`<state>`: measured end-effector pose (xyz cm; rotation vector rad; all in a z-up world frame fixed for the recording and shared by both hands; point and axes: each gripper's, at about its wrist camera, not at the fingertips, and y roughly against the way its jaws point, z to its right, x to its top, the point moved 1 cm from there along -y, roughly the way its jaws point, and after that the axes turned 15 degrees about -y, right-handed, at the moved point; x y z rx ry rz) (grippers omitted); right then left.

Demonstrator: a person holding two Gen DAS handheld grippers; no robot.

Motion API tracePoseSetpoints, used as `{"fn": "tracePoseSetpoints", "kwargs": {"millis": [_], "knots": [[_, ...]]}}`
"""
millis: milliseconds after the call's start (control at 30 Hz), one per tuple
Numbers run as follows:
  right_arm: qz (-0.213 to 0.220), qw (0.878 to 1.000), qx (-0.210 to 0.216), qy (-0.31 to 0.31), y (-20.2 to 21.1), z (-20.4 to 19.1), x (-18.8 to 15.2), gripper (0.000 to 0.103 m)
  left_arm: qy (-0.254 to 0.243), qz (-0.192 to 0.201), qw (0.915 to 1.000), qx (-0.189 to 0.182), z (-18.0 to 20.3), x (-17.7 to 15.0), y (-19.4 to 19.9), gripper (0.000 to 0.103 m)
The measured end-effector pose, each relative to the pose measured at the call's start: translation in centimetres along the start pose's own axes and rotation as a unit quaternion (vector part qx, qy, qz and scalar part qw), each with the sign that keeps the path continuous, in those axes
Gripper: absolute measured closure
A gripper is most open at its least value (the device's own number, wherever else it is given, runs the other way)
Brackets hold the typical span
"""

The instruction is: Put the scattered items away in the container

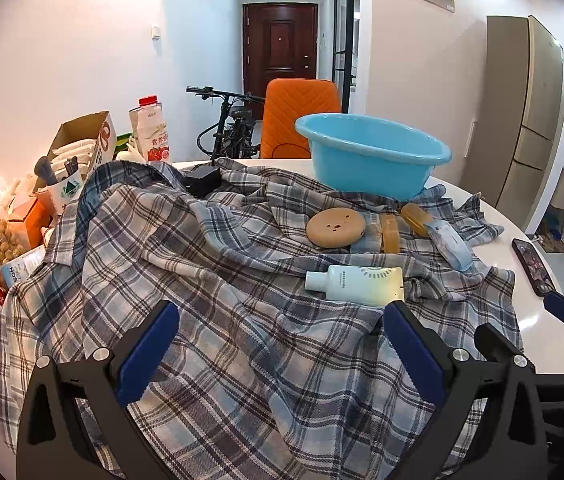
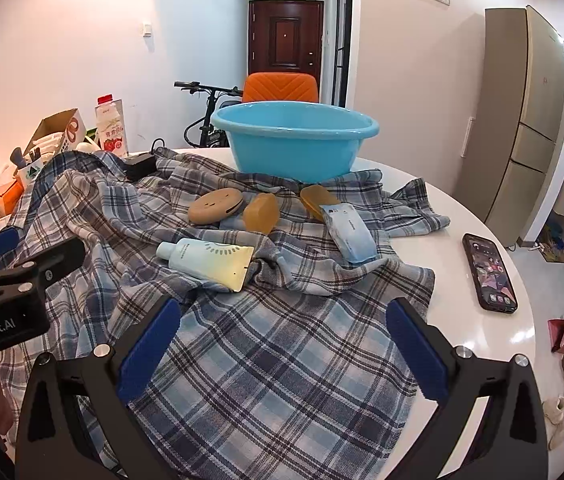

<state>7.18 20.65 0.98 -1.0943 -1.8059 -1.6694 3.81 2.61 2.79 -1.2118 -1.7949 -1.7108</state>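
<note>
Showing a round white table [image 2: 482, 216] draped with a rumpled plaid shirt [image 2: 274, 360], on whose far part stands the container, a blue basin [image 2: 294, 148], upright; its inside is hidden from both views. Scattered on the shirt just before the basin lie, from larger to smaller: a pale tube [image 2: 210, 258] flat with its cap to the left, a blue wipes pack [image 2: 348, 232], a tan round disc [image 2: 216, 205], and two amber bars [image 2: 261, 212], one leaning against the disc's right side, the other [image 2: 314, 198] at the basin's foot, touching the pack. A phone [image 2: 490, 274] rests on bare tabletop to the right, apart from the cloth. Left gripper [image 1: 282, 344] and right gripper [image 2: 284, 344] both hover above the near shirt with jaws spread wide, holding nothing. By judgement, nothing is yet gathered. The tube looks light and soft-walled, likely to dent; it is best pinched across its body near the cap end, where it is firmer. The pack should be limp and slippery, so a mid-body grip suits it. The bars seem rigid but smooth, the disc stiff and best taken by its rim. Loose cloth beneath may snag a fingertip.
</note>
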Motion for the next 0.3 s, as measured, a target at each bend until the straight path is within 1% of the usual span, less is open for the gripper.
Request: {"fn": "tracePoseSetpoints", "kwargs": {"millis": [100, 300], "knots": [[0.002, 1.000, 0.002, 0.002, 0.08, -0.28, 0.05, 0.001, 0.008, -0.001, 0.9999, 0.009, -0.25, -0.11, 0.03, 0.000], [0.004, 1.000, 0.003, 0.007, 0.22, -0.61, 0.08, 0.001, 0.010, -0.003, 0.9999, -0.001, -0.35, -0.03, 0.05, 0.000]]}}
